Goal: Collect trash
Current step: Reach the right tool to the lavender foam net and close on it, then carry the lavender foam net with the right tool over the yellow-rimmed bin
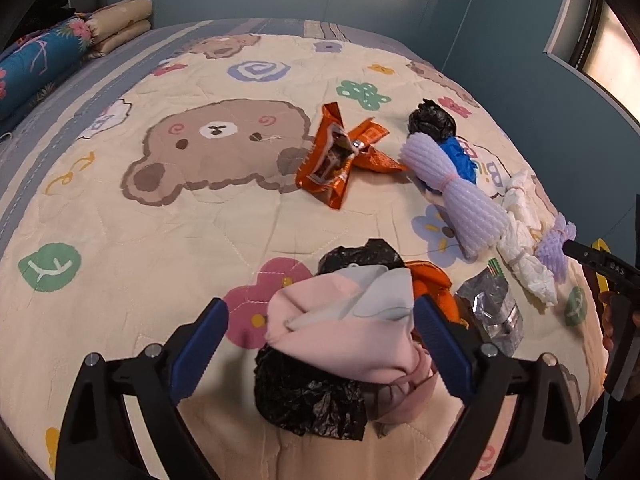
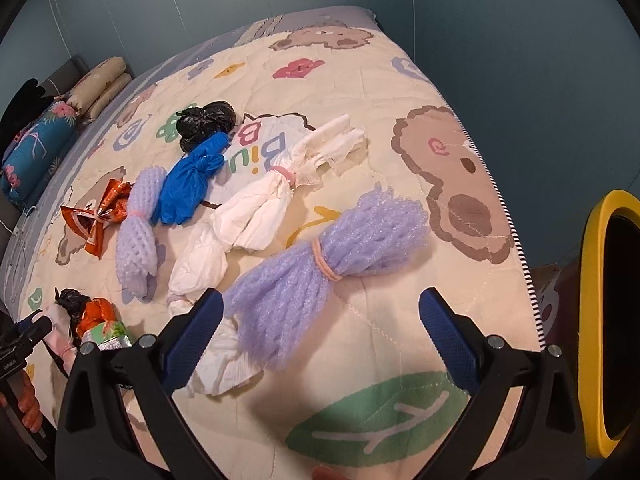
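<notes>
A bed with a cartoon bear quilt [image 2: 400, 128] stands against blue walls; all visible trash lies on the quilt. Collection appears to be at an early stage: no item is lifted, and a yellow-rimmed bin [image 2: 596, 320] sits off the right edge of the bed with its contents not visible.

Remaining items, right wrist view: purple foam net [image 2: 320, 252], white bundle [image 2: 256, 216], blue bag [image 2: 188, 184], second purple net [image 2: 138, 224], black bag [image 2: 204, 122], orange wrapper [image 2: 96, 216]. Left wrist view: a pink pouch [image 1: 344, 332] on crumpled black plastic [image 1: 308, 396], with an orange scrap [image 1: 434, 288] and foil packet [image 1: 492, 308] beside it.

The trash is soft and crumpled; several bundles are tied with rubber bands.

Left gripper [image 1: 320, 350]: jaws wide, straddling the pink pouch, pads not pressing. Right gripper [image 2: 320, 340]: jaws wide, nothing held, the foam net's near end between the fingers.
</notes>
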{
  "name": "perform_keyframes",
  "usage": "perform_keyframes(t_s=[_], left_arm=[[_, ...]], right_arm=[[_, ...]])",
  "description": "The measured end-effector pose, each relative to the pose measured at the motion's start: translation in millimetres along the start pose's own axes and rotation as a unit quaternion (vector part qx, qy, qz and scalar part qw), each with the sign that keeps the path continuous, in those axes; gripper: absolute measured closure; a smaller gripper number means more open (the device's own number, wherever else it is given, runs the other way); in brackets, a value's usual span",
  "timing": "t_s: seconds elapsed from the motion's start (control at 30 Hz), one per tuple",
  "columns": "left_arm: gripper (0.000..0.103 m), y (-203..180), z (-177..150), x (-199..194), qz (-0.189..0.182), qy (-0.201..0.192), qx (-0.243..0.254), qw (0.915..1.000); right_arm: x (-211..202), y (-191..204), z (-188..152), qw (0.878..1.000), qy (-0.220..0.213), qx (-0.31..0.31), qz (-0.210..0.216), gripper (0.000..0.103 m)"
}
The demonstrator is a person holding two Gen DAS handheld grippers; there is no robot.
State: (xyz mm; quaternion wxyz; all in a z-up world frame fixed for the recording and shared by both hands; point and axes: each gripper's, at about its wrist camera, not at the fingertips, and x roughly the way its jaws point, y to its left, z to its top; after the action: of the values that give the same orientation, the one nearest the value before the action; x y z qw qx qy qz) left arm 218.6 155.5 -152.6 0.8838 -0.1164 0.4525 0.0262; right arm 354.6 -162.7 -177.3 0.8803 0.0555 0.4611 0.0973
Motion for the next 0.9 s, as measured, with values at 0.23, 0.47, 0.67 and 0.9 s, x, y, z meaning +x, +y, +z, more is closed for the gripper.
perform_keyframes(t_s=[0.23,0.47,0.67,0.9], left_arm=[[0.053,-7,3,10,-0.005,0.012,0.015,0.9998],[0.082,-4,3,-1,-0.016,-0.007,-0.004,0.9998],[0.090,3,-1,-12,-0.034,-0.017,-0.025,0.9990],[0.098,8,2,-57,-0.061,-0.064,-0.035,0.9955]], right_arm=[[14,9,7,1.000,0.006,-0.014,-0.009,0.031],[23,18,3,0.999,0.021,-0.032,-0.004,0.070],[17,22,-1,0.999,0.009,-0.050,-0.008,0.081],[-17,14,-1,0.999,-0.016,-0.040,0.014,0.084]])
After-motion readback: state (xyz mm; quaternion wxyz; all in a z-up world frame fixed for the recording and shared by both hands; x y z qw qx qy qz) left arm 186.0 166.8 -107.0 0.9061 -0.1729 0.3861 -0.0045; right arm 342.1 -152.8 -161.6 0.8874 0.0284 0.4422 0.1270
